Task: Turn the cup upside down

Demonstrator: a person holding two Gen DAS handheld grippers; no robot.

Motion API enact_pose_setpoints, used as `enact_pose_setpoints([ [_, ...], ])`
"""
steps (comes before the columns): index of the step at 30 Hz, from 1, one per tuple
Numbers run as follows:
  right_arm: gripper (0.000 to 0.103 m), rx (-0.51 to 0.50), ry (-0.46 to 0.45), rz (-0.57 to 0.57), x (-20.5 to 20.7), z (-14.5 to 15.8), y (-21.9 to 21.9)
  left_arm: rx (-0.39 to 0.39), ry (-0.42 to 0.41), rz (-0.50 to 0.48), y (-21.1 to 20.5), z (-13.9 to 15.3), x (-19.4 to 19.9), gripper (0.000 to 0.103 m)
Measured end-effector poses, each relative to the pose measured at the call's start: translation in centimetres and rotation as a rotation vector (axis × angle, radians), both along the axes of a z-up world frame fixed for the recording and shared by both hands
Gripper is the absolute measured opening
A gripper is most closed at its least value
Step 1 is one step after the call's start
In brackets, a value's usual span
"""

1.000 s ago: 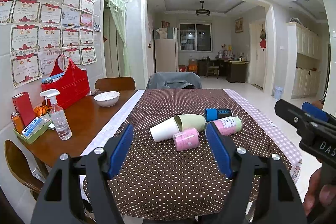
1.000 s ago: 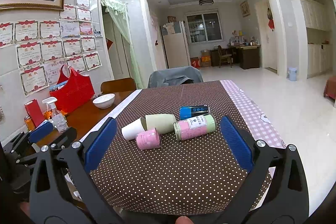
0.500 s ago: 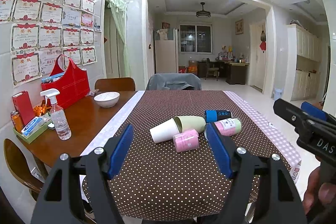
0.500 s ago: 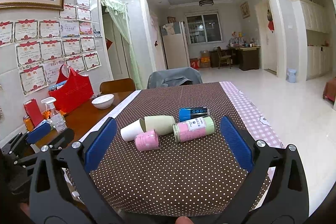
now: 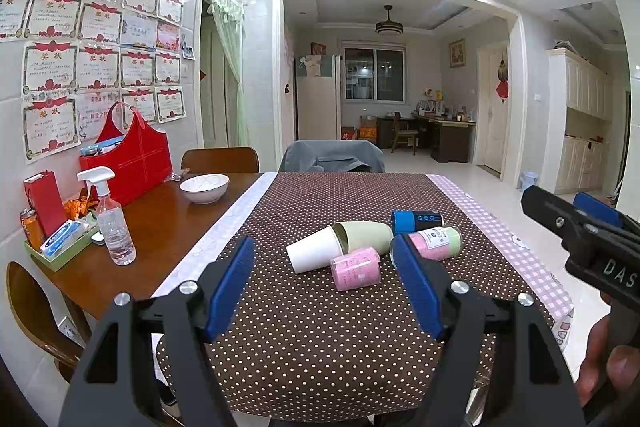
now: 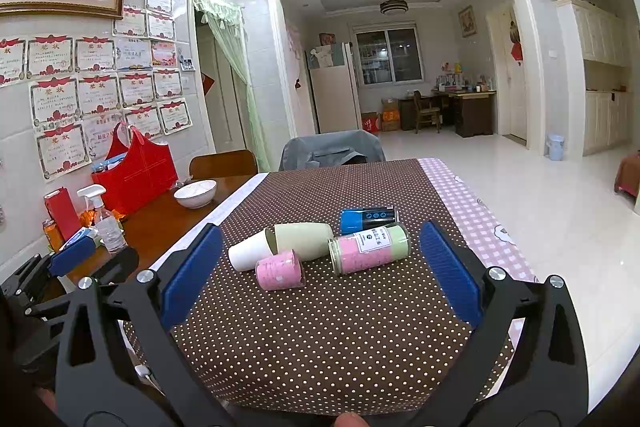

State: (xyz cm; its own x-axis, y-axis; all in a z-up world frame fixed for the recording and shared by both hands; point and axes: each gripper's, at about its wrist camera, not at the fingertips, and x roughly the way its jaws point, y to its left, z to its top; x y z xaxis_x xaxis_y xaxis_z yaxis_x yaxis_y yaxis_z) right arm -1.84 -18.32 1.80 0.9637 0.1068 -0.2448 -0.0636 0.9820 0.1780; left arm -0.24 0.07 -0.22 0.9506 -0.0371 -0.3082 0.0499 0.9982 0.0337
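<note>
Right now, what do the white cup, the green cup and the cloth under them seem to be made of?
White cup: likely paper, with matte, thin walls and a tapered shape.
Green cup: probably matte plastic or ceramic; its smooth, even surface leaves this open.
Cloth: looks like woven fabric or vinyl, brown with printed white dots, and it drapes over the table edge.

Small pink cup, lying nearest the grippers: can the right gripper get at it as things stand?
Probably yes. The right gripper is open, the small pink cup lies just ahead, and only bare tablecloth lies between.
</note>
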Motion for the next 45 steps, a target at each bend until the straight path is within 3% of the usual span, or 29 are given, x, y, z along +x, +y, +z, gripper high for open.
enact_pose_setpoints([
  [22,0.097,-0.030,0.008,0.009,2.3,-0.5,-0.3,0.015,0.008,0.007,0.7,-0.5,1.9,0.071],
  [36,0.097,-0.041,0.099,0.011,8.8,-2.0,-2.4,0.123,0.058,-0.083,-2.2,-0.7,9.0,0.071],
  [45,0.097,0.008,0.238,-0.023,14.2,-4.2,-6.7,0.213,0.119,-0.158,-5.4,-1.4,15.0,0.071],
])
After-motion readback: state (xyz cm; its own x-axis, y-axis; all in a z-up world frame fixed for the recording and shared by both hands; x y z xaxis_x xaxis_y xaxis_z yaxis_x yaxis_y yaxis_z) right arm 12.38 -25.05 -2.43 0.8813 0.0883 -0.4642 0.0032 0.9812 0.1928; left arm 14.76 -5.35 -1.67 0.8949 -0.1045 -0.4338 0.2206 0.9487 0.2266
